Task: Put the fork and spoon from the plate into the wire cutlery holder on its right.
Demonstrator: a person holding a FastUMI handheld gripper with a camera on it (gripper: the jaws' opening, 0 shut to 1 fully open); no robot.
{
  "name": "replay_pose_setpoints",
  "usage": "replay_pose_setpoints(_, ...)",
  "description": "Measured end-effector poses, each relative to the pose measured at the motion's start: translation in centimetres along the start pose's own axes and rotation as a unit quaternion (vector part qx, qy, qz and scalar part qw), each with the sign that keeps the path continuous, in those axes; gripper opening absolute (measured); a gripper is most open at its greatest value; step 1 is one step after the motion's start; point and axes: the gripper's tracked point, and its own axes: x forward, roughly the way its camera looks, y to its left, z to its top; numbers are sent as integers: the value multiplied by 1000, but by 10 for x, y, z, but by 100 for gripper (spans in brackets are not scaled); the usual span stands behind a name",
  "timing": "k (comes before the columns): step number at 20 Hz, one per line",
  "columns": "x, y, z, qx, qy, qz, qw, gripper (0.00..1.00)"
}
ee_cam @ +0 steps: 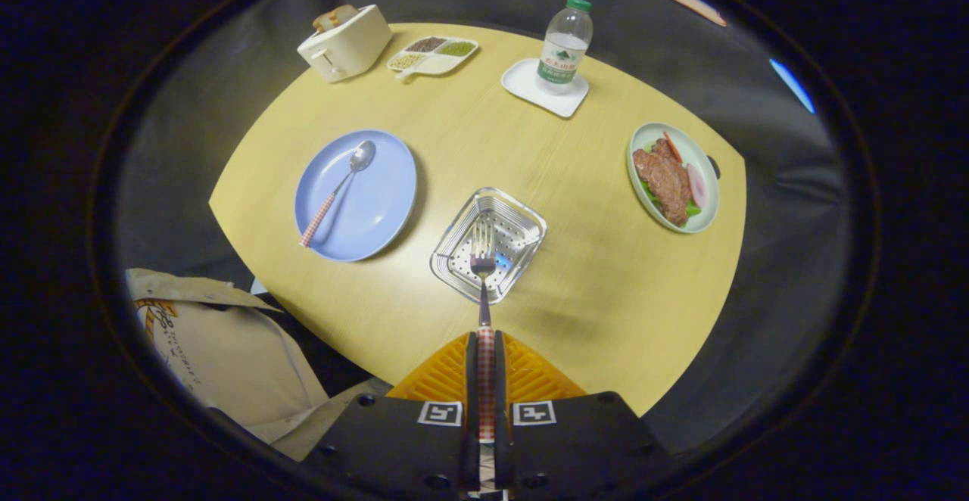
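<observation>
I have the gripper (pixel 485 350) pressed almost together, its two fingers (pixel 471 380) pinching the checked handle of the fork (pixel 483 289) between them. Both fingers sit tight against the handle, with only its width keeping them apart. The fork runs straight ahead from the fingertips, tines far, and its head hangs over the holder (pixel 489 244). From this high angle I cannot tell for sure whether the tines touch the holder's perforated floor or are just above it; it looks like they are still in the air.

The holder is a square metal basket with flared wire walls, standing on the yellow table (pixel 590 281) just beyond the fingers. To its left lies the blue plate (pixel 382 213), near the holder but not touching it. The spoon (pixel 337 187) is on the plate, bowl at the far end and checked handle pointing toward the plate's near left rim.

Farther off, at the far left of the table, I see a cream toaster (pixel 347 43) with bread in its slot, and just right of it a white divided dish (pixel 433 55) of grains. A water bottle (pixel 565 45) stands upright on a white tray (pixel 530 85) toward the far right. On the right edge of the table is a pale green dish (pixel 708 175) of meat and vegetables. A paper bag (pixel 219 350) lies off the table at the near left.
</observation>
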Motion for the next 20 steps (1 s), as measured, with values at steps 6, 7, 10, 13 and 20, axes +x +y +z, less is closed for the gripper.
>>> replay_pose_setpoints(6,25,-1,7,-14,55,-3,998,10)
replay_pose_setpoints(7,28,-1,8,-15,61,-3,998,10)
replay_pose_setpoints(10,36,2,14,-10,74,0,997,10)
replay_pose_setpoints(13,42,0,18,-8,81,-7,997,10)
replay_pose_setpoints(20,47,-6,29,15,66,-17,998,13)
